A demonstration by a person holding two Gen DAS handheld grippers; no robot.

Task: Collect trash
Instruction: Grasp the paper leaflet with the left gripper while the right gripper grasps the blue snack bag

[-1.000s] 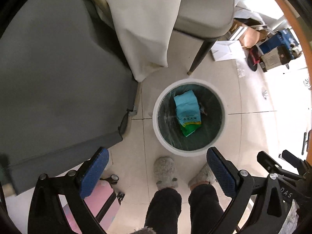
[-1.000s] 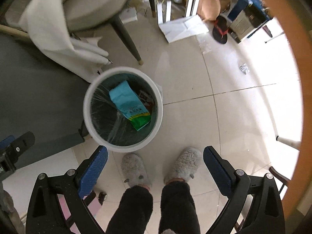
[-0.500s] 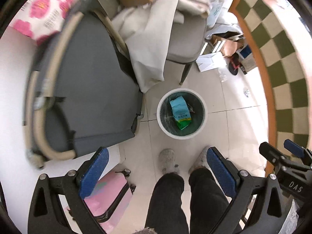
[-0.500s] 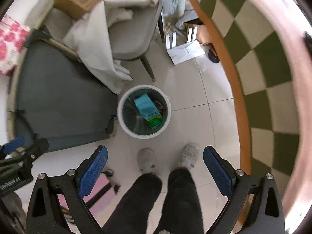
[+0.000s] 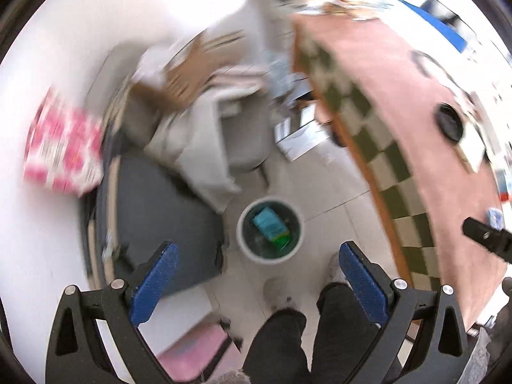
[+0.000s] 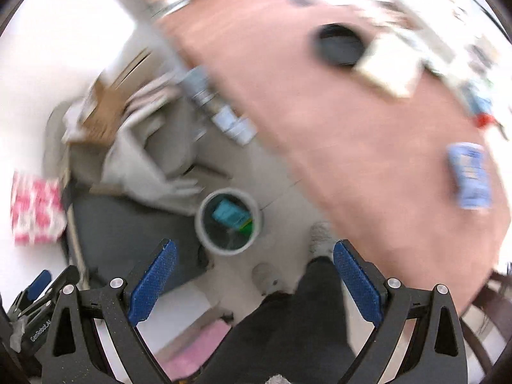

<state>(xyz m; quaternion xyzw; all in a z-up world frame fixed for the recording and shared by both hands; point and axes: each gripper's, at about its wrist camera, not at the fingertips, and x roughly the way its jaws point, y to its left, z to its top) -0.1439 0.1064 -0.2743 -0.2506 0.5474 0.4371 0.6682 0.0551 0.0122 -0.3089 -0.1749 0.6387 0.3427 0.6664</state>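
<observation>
Both views were smeared, so detail was poor. Left gripper [image 5: 256, 260] hung high above the floor, jaws wide with nothing between them; right gripper [image 6: 254, 260] likewise, jaws wide and empty. Bin [image 5: 269, 229] stood on the floor tiles well below, near the person's feet, just beside a grey mat [image 5: 153, 217]. A blue-green packet [image 5: 268, 224] lay inside the bin, so that piece of trash looked collected. Judged that the grippers were held high and open because nothing was in hand and more trash had to be sought. The pink worktop [image 6: 352, 147] filled the right of the right view, its edge overhanging the floor near the bin. On it: a dark round thing [image 6: 339, 44], a pale flat box [image 6: 388, 70], a blue pack [image 6: 470, 176]; all too blurred to name or to call trash with confidence. The blue pack seemed a likely next pick, but that was a guess. A chair [image 5: 243, 140] draped with pale cloth stood beyond the bin, cardboard [image 5: 188, 76] piled behind it; a pink-patterned pack [image 5: 64, 153] lay at left. The bin's lower contents were dim under the liner. The person's legs [image 5: 304, 329] hid the floor under the grippers, and the worktop hid the floor beyond.
</observation>
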